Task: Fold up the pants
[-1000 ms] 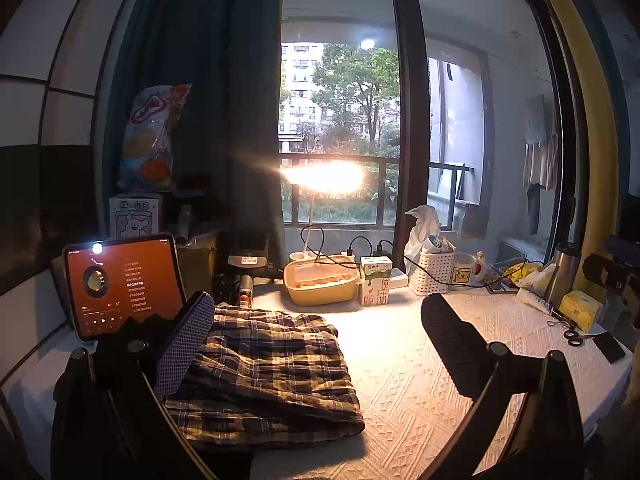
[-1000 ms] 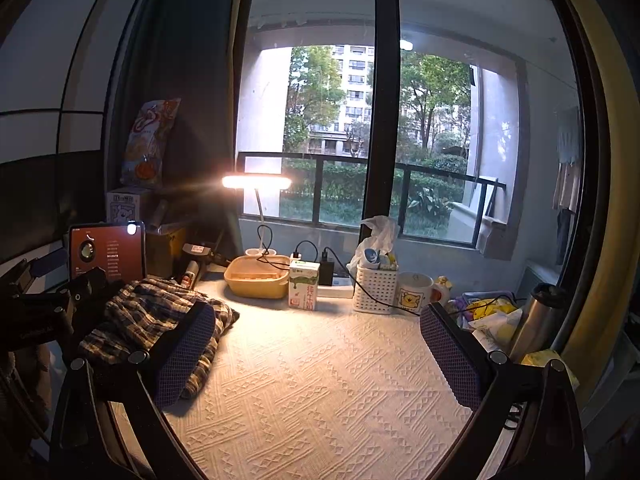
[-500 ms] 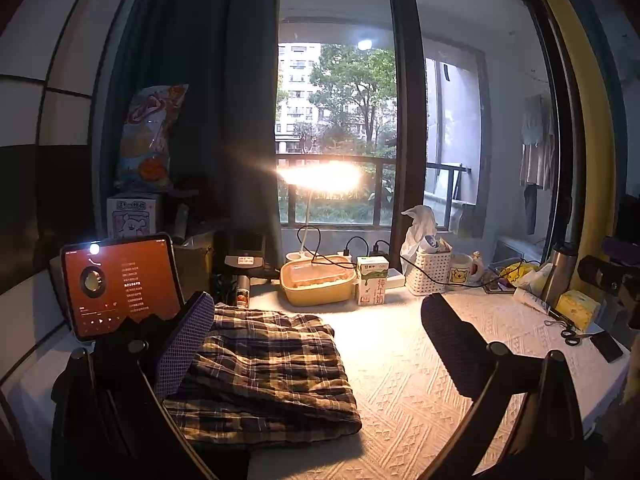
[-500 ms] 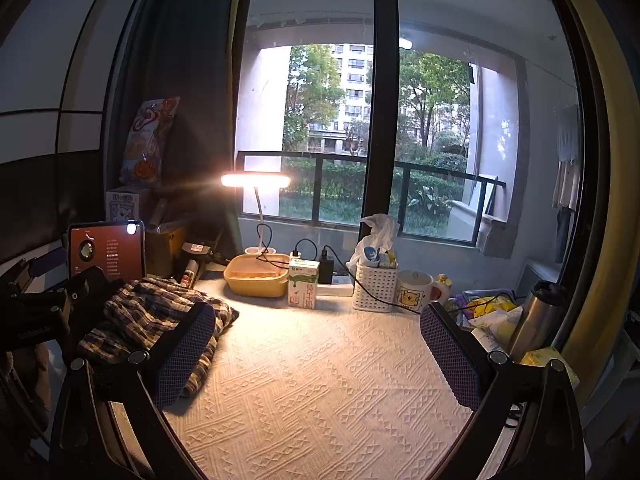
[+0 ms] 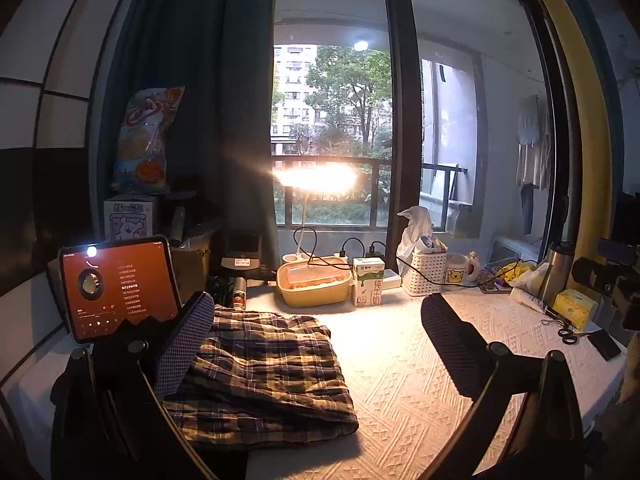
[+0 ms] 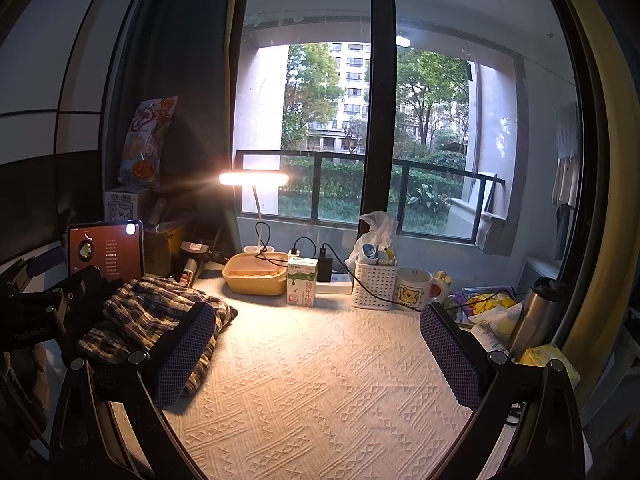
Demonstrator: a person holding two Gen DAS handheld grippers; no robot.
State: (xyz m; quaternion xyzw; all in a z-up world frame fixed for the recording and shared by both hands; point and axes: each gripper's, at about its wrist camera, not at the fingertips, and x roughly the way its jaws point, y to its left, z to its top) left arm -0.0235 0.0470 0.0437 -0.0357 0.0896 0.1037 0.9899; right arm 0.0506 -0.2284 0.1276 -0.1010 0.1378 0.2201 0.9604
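you had both the left gripper (image 5: 320, 344) and right gripper (image 6: 316, 352) with fingers apart and empty, the plaid pants (image 5: 264, 372) lay folded at nine o'clock on the counter (image 6: 320, 392), so only tidying seemed left.

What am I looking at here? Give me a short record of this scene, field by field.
setting: table with a white textured cloth, by a window
garment: plaid pants, folded into a compact stack at the table's left side
left claw: open, holding nothing, just in front of the pants
right claw: open, holding nothing, over bare cloth
behind the pants: tablet with lit screen
back row: lit desk lamp, yellow container, milk carton, white basket, mug
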